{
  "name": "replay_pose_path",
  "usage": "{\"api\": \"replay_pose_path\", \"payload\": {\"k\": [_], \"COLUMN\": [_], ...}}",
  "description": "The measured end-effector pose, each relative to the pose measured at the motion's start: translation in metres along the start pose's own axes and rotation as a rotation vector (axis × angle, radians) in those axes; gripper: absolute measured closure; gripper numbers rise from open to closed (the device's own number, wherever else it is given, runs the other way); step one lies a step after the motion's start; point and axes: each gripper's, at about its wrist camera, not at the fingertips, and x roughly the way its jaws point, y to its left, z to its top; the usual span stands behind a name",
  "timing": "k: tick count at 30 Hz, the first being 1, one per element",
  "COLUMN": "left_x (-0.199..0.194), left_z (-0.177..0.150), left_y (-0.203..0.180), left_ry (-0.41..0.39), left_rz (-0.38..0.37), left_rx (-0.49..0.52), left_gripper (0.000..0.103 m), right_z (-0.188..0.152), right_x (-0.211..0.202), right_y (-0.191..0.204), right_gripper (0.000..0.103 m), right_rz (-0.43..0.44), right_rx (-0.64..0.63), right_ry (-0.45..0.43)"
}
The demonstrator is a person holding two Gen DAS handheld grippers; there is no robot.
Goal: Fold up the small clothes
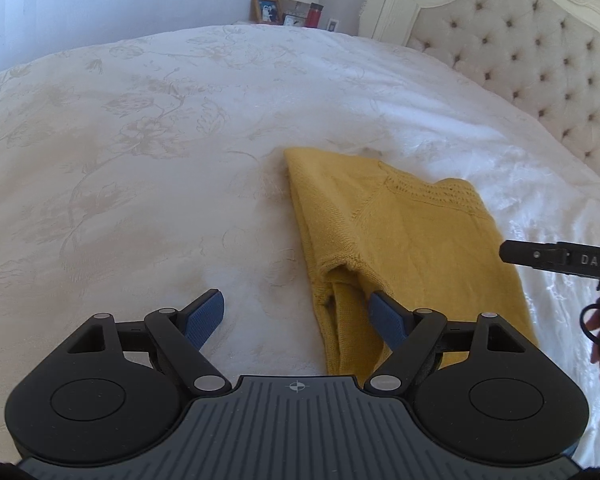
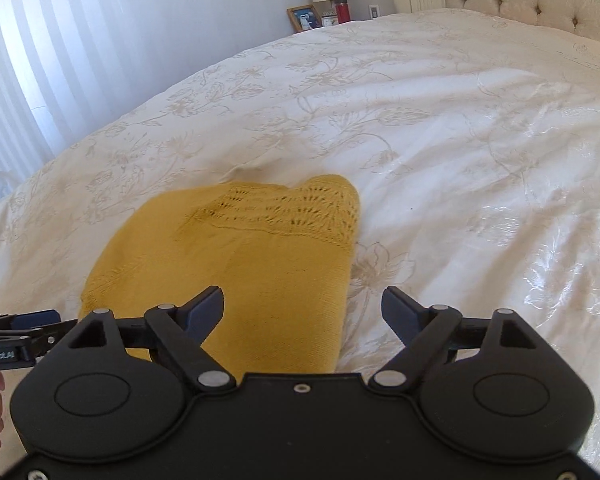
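From the left wrist I see my left gripper (image 1: 296, 316) with jaws wide and empty at the near left edge of the yellow knit (image 1: 400, 240), which lies folded on the bed (image 1: 140, 140); I'd pinch both layers there. From the right wrist, my right gripper (image 2: 302, 312) also stands wide and empty over the knit's near right edge, so I'd take that edge at matching depth.

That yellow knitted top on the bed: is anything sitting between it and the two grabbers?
Nothing visible. The yellow knitted top lies folded on the white bedspread, right under both open grippers: the left gripper straddles its left edge, the right gripper its right edge.
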Motion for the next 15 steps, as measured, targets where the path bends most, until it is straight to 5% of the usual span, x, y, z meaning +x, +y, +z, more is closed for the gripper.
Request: {"api": "replay_pose_path", "payload": {"k": [9,15], "left_x": [0.008,-0.018], "left_z": [-0.009,-0.003], "left_y": [-0.012,-0.012], "left_ry": [0.068,-0.056], "left_rz": [-0.116,-0.112], "left_rx": [0.028,0.054], "left_gripper": [0.024,0.024], "right_z": [0.0,-0.005], "right_x": [0.032,0.045], "right_y": [-0.041,-0.047], "right_gripper": [0.011,0.008], "right_rz": [0.144,0.19], "right_rx": [0.179,0.191], "right_ry": [0.062,0.062]}}
